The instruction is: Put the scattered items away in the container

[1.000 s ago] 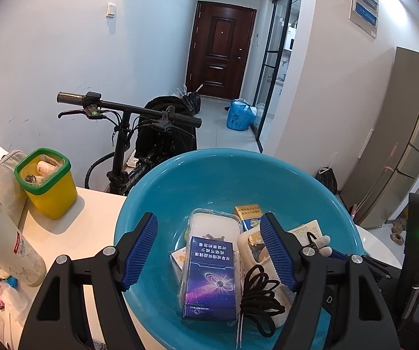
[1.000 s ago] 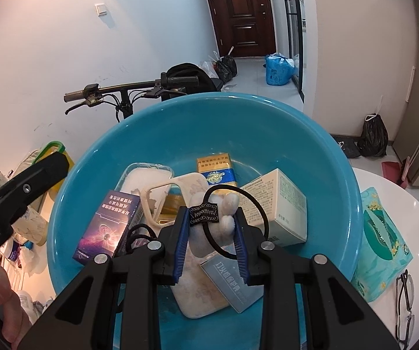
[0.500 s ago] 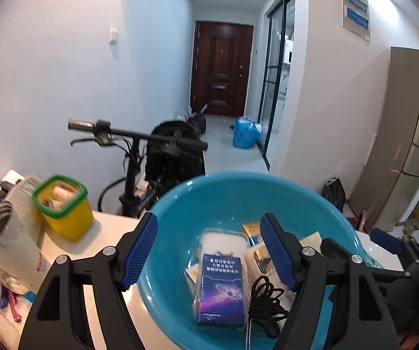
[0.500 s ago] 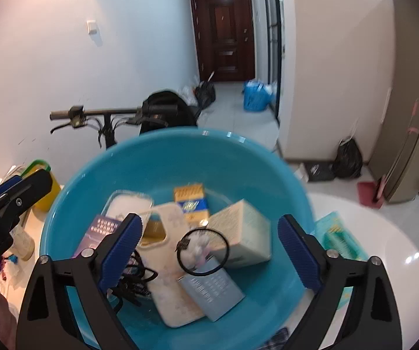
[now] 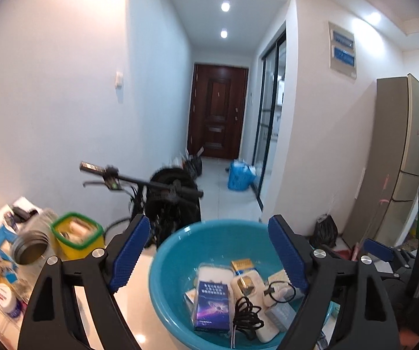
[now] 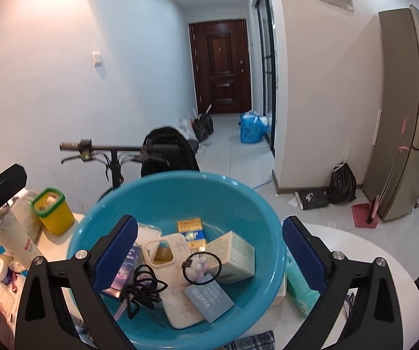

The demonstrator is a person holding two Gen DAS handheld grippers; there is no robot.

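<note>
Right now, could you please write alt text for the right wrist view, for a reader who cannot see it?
The right gripper, its jaws opening and nothing between them, hangs above a blue basin holding a phone case, hair tie, black cord and small boxes. Behind it are a yellow tub, a bike and a hallway.

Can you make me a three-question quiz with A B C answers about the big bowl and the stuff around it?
1. Where is the black hair tie?
A. Inside the blue basin
B. On the floor
C. In the yellow tub

2. What colour is the rim of the yellow tub?
A. Red
B. Green
C. Purple

3. What are the right tongs holding?
A. The hair tie
B. A phone case
C. Nothing

Answers:
1 A, it lies on the things in the basin.
2 B, a green band rings its top.
3 C, the jaws stand wide apart, opening, with nothing pinched between them.
</note>
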